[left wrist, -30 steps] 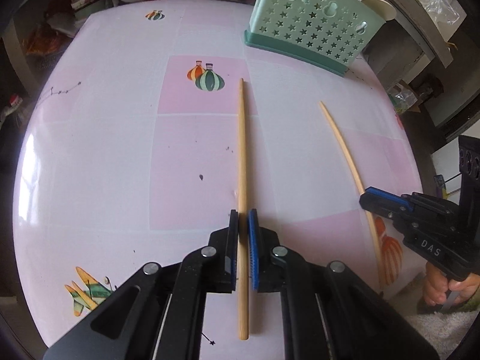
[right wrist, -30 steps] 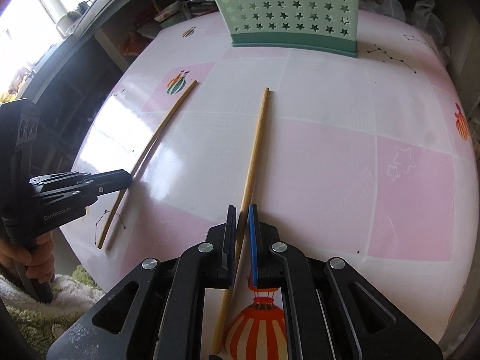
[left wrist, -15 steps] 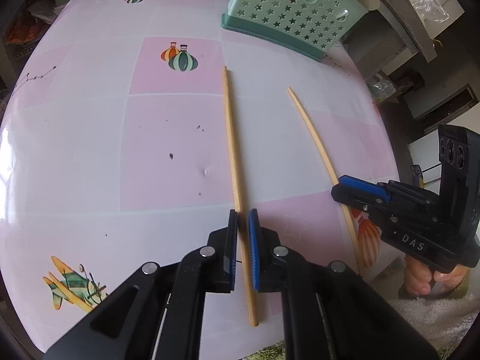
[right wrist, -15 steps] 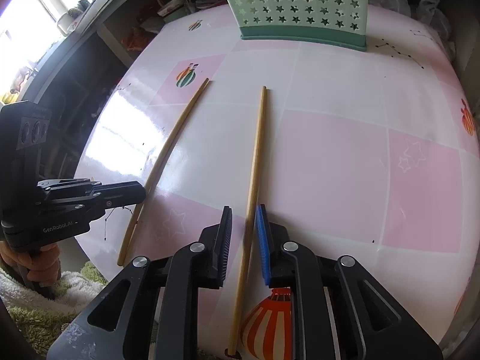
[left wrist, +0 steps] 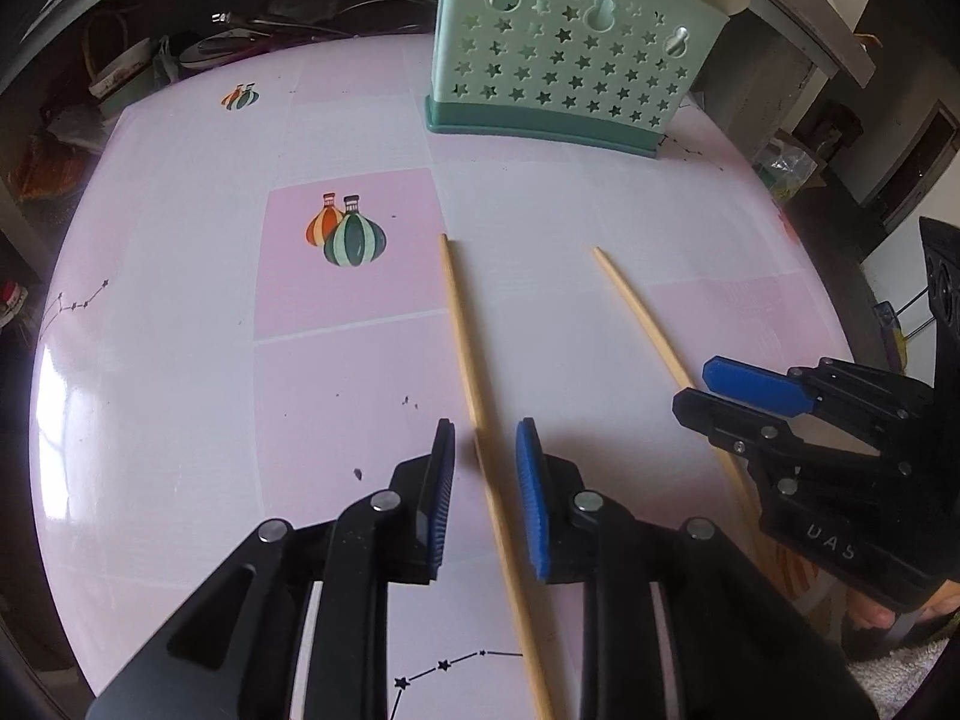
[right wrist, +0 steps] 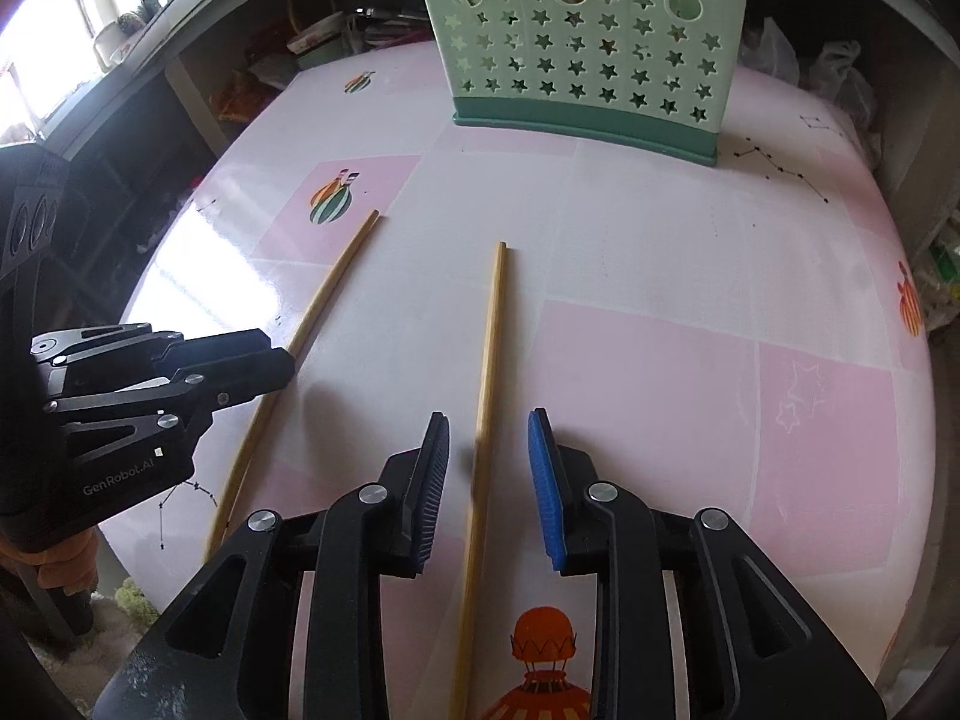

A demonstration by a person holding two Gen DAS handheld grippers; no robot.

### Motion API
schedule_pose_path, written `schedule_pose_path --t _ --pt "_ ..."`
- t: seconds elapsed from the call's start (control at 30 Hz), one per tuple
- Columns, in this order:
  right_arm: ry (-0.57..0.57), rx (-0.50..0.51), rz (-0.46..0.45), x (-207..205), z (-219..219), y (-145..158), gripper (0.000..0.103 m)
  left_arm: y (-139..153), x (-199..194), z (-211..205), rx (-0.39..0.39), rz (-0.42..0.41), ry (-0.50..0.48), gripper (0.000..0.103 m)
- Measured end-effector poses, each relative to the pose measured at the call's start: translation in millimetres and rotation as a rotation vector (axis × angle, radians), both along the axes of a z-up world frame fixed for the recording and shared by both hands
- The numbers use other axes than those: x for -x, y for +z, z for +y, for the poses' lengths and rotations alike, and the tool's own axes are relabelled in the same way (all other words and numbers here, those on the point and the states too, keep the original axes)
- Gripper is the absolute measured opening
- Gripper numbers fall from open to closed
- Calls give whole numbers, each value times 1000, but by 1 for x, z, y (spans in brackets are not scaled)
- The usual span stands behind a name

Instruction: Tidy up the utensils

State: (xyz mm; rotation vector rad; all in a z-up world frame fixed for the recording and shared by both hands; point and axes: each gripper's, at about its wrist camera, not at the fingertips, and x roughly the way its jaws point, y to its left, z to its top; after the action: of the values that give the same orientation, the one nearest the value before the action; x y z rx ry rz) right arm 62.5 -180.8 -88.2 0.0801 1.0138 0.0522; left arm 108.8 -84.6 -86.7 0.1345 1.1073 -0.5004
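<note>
Two long pale wooden chopsticks [left wrist: 465, 360] [right wrist: 489, 360] lie before the mint-green star-punched plastic holder [right wrist: 585, 42], each between spread jaws just opened, left gripper [left wrist: 483, 468] and right gripper [right wrist: 489, 468]; I'd pinch squarely mid-shaft.

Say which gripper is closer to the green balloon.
Left. The left gripper, jaws just opened, straddles the chopstick ending by the green balloon; the right gripper, also just opened, straddles the farther chopstick.

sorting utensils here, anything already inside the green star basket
Mostly hidden. Through the cut-outs of the green basket the right wrist view shows pale and tan shapes behind the keyhole slots, too unclear to name. Both chopsticks, and, lie outside on the table.
</note>
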Motion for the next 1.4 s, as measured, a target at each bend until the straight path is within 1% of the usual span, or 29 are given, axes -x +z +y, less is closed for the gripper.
schedule_pose_path --t 0.07,0.17,0.23,0.27,0.33,0.43,0.47,0.73,0.97,1.27,1.4 --pt "5 36 -11 -2 3 -1 23 -1 -3 -5 -27 -21 0 20" --pt "7 84 -26 -4 6 -3 15 -3 -5 -12 -66 -54 -1 20" --pt "6 90 -30 -5 5 -3 7 -4 -6 -14 -81 -70 1 20" --pt "4 85 -29 -5 4 -3 6 -4 -6 -15 -85 -75 5 20" --pt "-5 77 -28 -4 0 -3 5 -4 -6 -16 -97 -85 14 14" --pt "-21 48 -20 2 -7 -1 4 -4 -8 -13 -94 -86 32 8" --pt "-26 40 -18 3 -8 -1 4 -4 -9 -13 -90 -83 38 8" --pt "-39 16 -7 5 -13 2 5 -5 -3 -18 -130 -109 29 8" --pt "-45 13 -18 -1 -12 1 5 -4 -2 -21 -139 -111 31 8" --pt "-50 17 -26 4 -13 3 4 -4 0 -22 -146 -115 27 8" --pt "-60 9 -12 9 -19 3 4 -4 1 -24 -147 -116 23 8"
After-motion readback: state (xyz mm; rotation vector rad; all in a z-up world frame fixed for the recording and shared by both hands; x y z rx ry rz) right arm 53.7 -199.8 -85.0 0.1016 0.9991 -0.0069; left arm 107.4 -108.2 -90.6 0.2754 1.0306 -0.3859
